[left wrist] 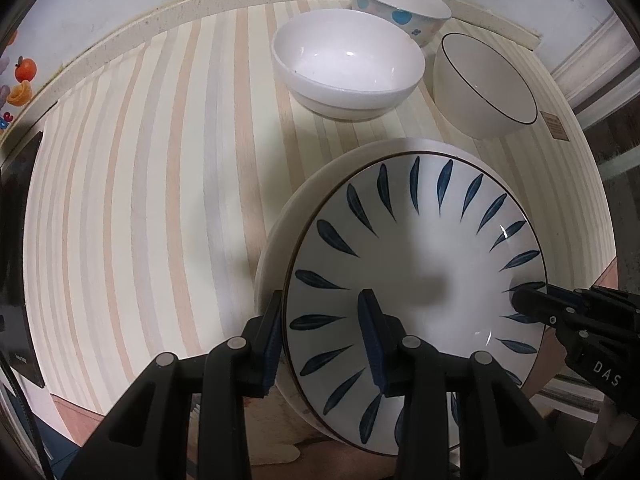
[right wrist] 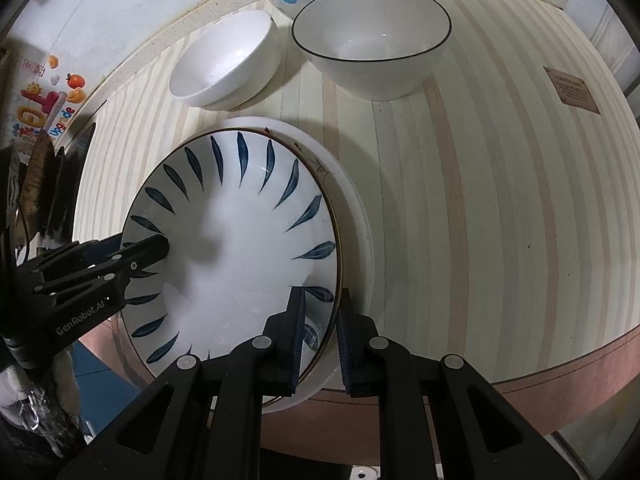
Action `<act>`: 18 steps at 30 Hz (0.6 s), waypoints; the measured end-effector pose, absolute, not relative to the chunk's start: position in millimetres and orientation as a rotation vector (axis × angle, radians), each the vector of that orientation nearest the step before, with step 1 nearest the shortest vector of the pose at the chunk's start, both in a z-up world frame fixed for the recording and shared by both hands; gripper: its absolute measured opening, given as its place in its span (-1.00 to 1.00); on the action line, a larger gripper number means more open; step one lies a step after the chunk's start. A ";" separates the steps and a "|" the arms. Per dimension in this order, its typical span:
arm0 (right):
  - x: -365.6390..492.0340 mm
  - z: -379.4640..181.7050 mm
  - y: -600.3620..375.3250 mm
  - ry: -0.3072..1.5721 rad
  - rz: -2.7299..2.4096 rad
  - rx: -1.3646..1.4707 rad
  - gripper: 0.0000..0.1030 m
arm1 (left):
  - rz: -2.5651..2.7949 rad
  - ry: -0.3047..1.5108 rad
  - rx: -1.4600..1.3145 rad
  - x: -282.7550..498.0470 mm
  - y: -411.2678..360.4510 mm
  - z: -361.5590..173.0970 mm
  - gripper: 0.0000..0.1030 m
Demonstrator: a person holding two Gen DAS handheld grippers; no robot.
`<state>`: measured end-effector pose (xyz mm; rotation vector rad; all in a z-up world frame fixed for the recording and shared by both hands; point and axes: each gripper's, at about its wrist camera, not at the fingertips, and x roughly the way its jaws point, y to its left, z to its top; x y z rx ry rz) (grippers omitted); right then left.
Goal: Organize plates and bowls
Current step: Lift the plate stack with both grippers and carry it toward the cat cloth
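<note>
Right now your left tool (left wrist: 326, 340) straddles the near-left rim of the white round ceramic plate with dark blue leaf strokes (left wrist: 416, 264): one blue-padded finger sits outside the rim, the other inside over the plate face. The jaws are partly closed with the rim between them, but you cannot tell whether the pads actually press on it. Your right tool (right wrist: 320, 336) does the same on the opposite edge, one finger over the painted face, one outside the brown-lined rim; the gap is narrow, and firm contact can't be confirmed either.

That leaf plate lies on top of a larger plain white plate (left wrist: 280, 240), whose edge shows as a crescent on the far and outer side (right wrist: 360, 216). Both sit at the near edge of the striped cream-and-peach counter (left wrist: 140, 200), partly overhanging it.

Behind the plates, well apart from both tools, stand three bowls: a plain white wide bowl (left wrist: 348, 68), which looks nested in a second white one, a white deep bowl with a thin dark rim line (left wrist: 484, 84) just beside it, and a white bowl with blue dots (left wrist: 400, 4) at the back near the wall. All three are upright.
</note>
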<state>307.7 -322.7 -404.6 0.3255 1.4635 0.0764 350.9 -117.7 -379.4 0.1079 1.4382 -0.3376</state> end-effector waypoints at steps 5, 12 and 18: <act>308.5 -404.3 -325.5 1.467 0.082 0.339 -0.62 | -0.345 1.444 0.119 349.8 -117.1 -381.5 -0.35; 310.6 -404.3 -327.7 1.482 0.085 0.351 -0.62 | -0.345 1.445 0.117 348.4 -116.3 -382.8 -0.36; 310.0 -401.4 -327.0 1.489 0.086 0.345 -0.62 | -0.338 1.436 0.117 346.3 -112.5 -380.9 -0.36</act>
